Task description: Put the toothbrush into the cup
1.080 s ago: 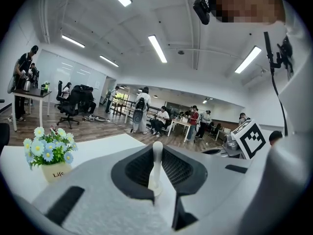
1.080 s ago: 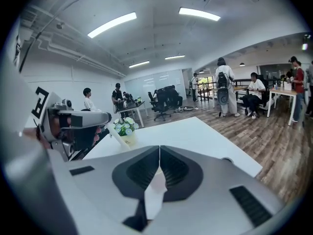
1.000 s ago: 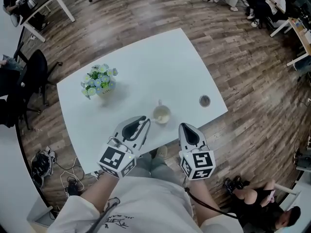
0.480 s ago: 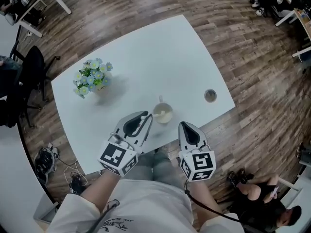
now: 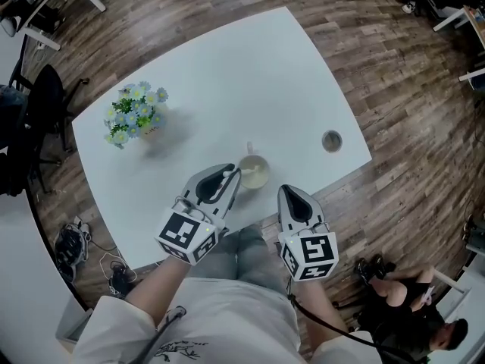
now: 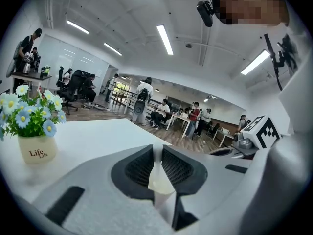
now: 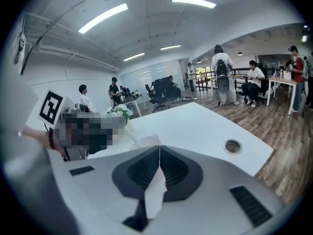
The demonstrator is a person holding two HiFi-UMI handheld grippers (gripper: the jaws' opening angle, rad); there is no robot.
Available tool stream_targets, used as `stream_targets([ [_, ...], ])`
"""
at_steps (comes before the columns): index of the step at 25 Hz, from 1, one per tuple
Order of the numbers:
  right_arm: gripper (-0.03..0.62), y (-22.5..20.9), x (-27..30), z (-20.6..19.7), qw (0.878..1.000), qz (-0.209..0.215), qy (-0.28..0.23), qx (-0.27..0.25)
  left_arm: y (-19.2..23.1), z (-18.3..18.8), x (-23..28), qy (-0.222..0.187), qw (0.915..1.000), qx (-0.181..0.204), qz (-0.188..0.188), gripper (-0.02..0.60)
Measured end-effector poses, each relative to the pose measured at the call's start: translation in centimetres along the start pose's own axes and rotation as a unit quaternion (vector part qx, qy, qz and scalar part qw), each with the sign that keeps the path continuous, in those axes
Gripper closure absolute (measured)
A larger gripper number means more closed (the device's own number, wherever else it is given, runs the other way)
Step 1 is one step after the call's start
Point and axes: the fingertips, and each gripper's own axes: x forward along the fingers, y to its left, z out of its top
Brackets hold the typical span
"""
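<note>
A cream cup (image 5: 255, 174) stands near the front edge of the white table (image 5: 227, 74). My left gripper (image 5: 227, 179) is just left of it, shut on a white toothbrush (image 5: 230, 174) whose free end reaches the cup's rim. A pale strip of the toothbrush (image 6: 159, 177) shows between the jaws in the left gripper view. In the right gripper view the toothbrush (image 7: 131, 135) slants down to the cup (image 7: 146, 142). My right gripper (image 5: 286, 196) hovers at the table's edge, right of the cup, its jaws shut with nothing between them.
A small pot of blue and white flowers (image 5: 135, 116) stands at the table's left. A round cable hole (image 5: 331, 140) sits near the right edge. Office chairs, desks and several people are around on the wooden floor.
My left gripper has moved forward and right with the toothbrush, bringing its end up to the cup. The right gripper has stayed about where it was.
</note>
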Motion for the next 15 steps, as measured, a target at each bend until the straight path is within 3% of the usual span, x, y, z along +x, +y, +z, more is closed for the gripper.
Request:
stream_targets([
  [15, 0.574, -0.1, 0.2, -0.2, 1.0, 0.001, 0.003, 0.007, 0.6, -1.3, 1.3, 0.009, 0.9999, -0.005, 0.003, 0.522],
])
